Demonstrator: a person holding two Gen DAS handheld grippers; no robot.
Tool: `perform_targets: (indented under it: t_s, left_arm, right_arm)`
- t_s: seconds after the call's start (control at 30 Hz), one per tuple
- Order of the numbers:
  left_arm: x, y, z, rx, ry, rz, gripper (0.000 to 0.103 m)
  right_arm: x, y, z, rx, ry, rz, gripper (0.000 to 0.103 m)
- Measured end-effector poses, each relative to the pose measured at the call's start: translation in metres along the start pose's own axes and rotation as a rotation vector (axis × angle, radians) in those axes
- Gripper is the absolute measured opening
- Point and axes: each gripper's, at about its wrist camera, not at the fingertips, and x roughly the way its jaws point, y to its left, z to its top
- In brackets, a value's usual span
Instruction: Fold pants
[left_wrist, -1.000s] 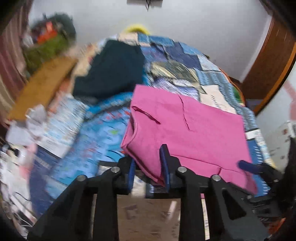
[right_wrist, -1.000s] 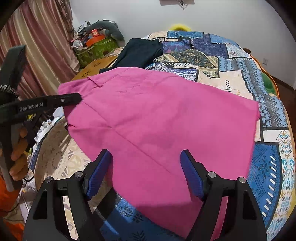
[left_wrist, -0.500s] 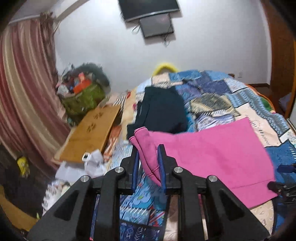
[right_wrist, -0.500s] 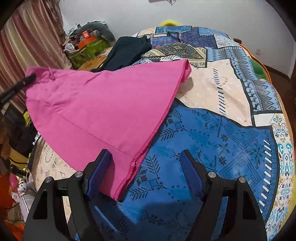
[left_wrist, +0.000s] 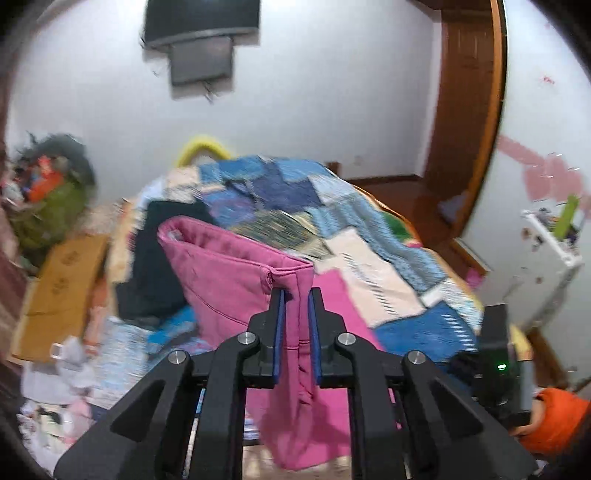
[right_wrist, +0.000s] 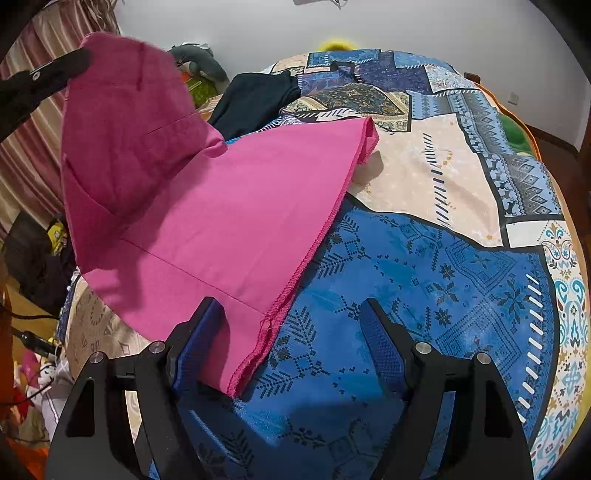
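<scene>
My left gripper (left_wrist: 295, 295), jaws just closing, pinches the pink pants (right_wrist: 229, 221) raised at their waist; their hem lies on the bed (right_wrist: 424, 266) inside my wide-open right gripper (right_wrist: 291, 321), nearer it.

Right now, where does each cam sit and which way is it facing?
Left wrist: on the left gripper, raised, looking along the bed toward the far wall; its jaws have just been closing and pinch the pink pants; an orange sleeve shows at lower right.
Right wrist: on the right gripper, angled down at the bedspread; jaws open over the pants' hem, not gripping.
Shared: pink pants, dark garment, bedspread; the right view also catches the left gripper at upper left.
</scene>
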Motion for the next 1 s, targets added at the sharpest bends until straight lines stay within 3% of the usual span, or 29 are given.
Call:
perform_targets:
  t_s: [0.23, 0.43, 0.67, 0.83, 0.93, 1.0]
  left_arm:
    - [0.043, -0.002, -0.004, -0.103, 0.183, -0.228, 0.012]
    - [0.059, -0.013, -0.020, -0.065, 0.267, -0.236, 0.012]
    - [0.051, -0.018, -0.030, 0.002, 0.281, -0.253, 0.012]
    - [0.044, -0.014, -0.026, 0.054, 0.264, -0.181, 0.013]
    - [0.051, 0.002, -0.015, 0.041, 0.259, -0.117, 0.030]
    - [0.059, 0.020, -0.004, 0.011, 0.237, -0.076, 0.062]
  right_arm:
    - [0.000, 0.001, 0.000, 0.005, -0.001, 0.002, 0.075]
    - [0.001, 0.001, 0.000, 0.006, -0.002, 0.003, 0.075]
    - [0.003, -0.002, 0.002, 0.017, -0.007, 0.000, 0.075]
    - [0.002, -0.007, 0.003, 0.033, -0.009, 0.004, 0.075]
    - [0.001, -0.008, 0.003, 0.041, -0.008, 0.003, 0.075]
    - [-0.002, -0.009, 0.004, 0.042, -0.013, -0.001, 0.075]
